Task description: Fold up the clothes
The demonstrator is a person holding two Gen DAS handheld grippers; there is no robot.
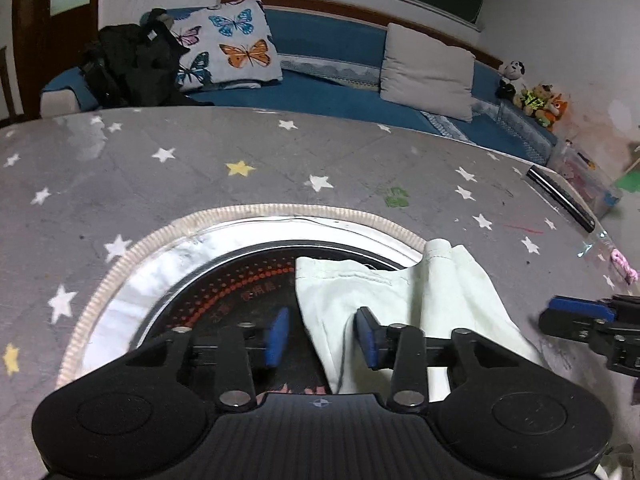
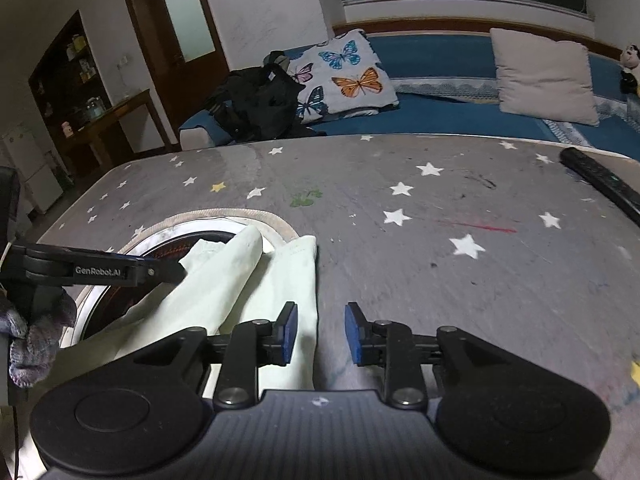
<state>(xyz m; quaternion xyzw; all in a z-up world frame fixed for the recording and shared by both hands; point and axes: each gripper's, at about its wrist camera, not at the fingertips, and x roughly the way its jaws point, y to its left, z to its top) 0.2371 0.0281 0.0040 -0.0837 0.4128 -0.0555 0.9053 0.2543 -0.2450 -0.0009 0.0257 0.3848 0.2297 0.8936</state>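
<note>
Pale green cotton garment point(image 1: 400, 308) lies lengthwise away from both cameras on the star-patterned grey tabletop point(image 2: 440, 208); left tool point(image 1: 322, 336) and right tool point(image 2: 320, 334) gape, empty.

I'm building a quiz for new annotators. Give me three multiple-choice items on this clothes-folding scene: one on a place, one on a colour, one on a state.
1. Where does the pale garment lie?
A. on the sofa
B. partly over the round cooktop
C. on the floor

2. What colour are the sofa cushions?
A. blue
B. red
C. green

3. How is the right gripper?
A. shut on the garment
B. open
C. out of view

Answers: 1 B, cloth overlaps the round cooktop set in the table; 2 A, seat and back show blue; 3 B, a clear gap separates its pads.
</note>
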